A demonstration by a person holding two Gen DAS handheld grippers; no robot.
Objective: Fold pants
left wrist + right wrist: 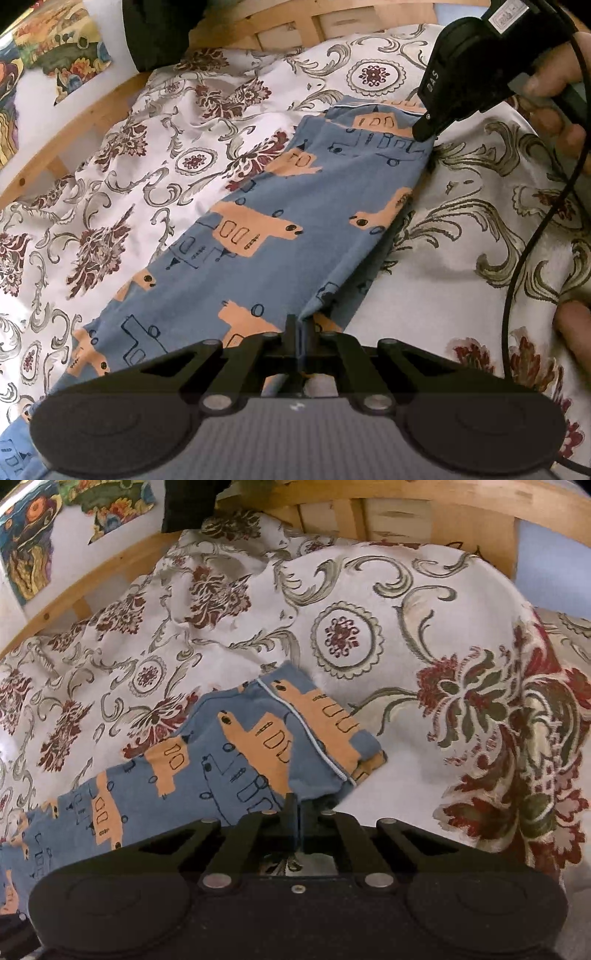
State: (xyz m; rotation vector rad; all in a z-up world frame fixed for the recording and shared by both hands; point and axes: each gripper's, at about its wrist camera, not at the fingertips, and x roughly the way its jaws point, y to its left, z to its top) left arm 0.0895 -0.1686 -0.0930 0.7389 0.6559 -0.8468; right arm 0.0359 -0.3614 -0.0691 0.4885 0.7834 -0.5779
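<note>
Both jaws clamped on blue truck-print pants [258,229]: left gripper [300,325], right gripper [295,805]. Floral bedspread [406,646] around; wooden bedframe [406,502] bounds far edge.

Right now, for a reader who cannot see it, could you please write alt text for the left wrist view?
Blue pants with orange house prints lie on a floral bedspread, pinched at a near fold by the left gripper, whose jaws are shut. Far up the cloth, the right gripper, held by a hand, grips the far edge. A wooden bed frame curves behind.
</note>
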